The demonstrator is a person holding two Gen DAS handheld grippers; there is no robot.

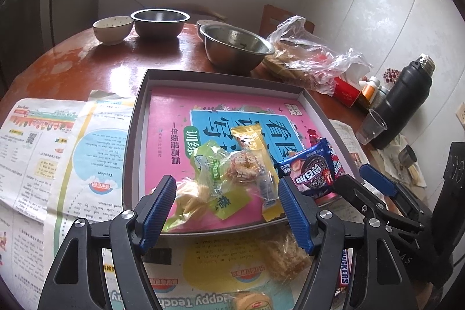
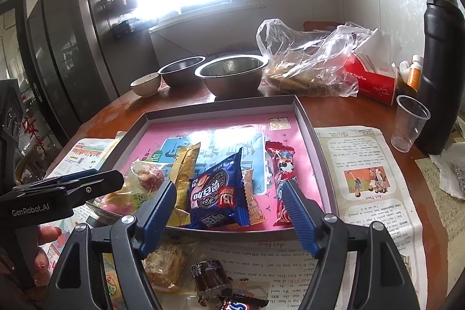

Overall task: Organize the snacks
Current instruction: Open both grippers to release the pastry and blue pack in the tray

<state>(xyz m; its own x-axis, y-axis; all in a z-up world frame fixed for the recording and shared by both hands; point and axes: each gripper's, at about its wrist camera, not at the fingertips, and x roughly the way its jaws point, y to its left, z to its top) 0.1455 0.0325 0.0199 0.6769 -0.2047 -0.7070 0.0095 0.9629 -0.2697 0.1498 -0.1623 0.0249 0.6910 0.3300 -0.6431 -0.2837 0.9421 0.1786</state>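
Both tongs spread, pinching nothing: left tongs (image 1: pixel 228 211) over the tray's (image 1: pixel 136 118) near rim, right tongs (image 2: pixel 229 212) by the blue cookie pack (image 2: pixel 216 193).

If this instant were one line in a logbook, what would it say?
left gripper: open, empty | right gripper: open, empty | blue cookie pack: in tray | Snickers bar: outside on newspaper

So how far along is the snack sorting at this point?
Partly done: the blue cookie pack, red wrapper and several others lie in the tray. Both the left gripper and right gripper are open, empty. The pastry, chocolate cake and Snickers remain outside.
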